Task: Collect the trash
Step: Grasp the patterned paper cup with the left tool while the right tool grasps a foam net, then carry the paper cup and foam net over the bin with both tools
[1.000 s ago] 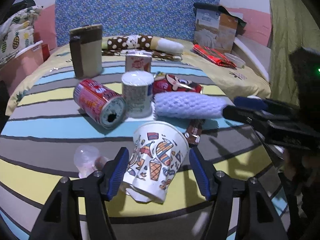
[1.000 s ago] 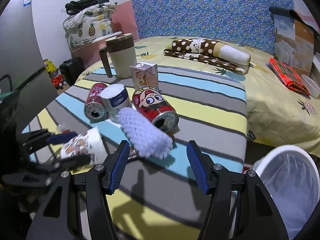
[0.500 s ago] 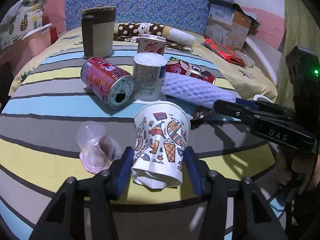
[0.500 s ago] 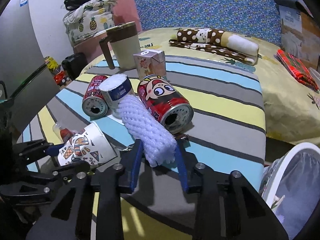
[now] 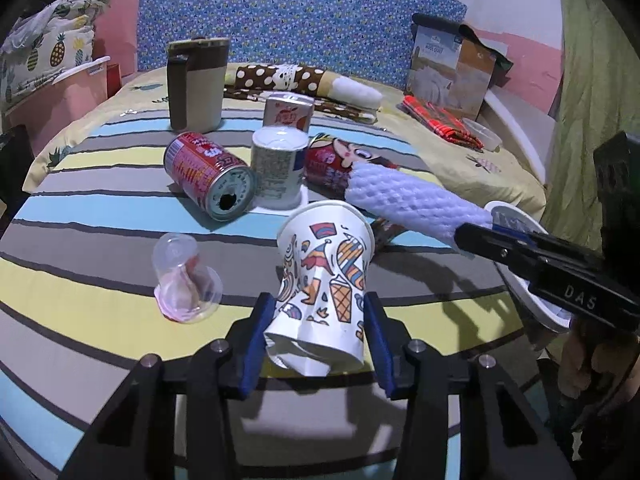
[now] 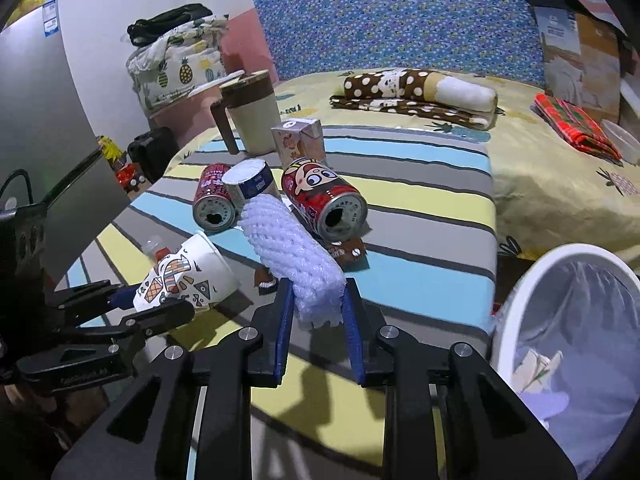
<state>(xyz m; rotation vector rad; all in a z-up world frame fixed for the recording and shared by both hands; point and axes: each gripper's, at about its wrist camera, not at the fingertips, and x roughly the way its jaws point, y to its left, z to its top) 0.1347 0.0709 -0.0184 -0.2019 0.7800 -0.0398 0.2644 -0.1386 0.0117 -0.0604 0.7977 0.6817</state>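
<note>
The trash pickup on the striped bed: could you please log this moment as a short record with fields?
left gripper: jaws closing on the crumpled paper cup, pads pressing its sides
right gripper: jaws closing on the near end of the white foam net sleeve
loose on the striped cover: two red cans on their sides, white cup, juice carton, clear plastic cup
bin: lined, beside the bed, trash already inside
also there: lidded mug, upright
</note>
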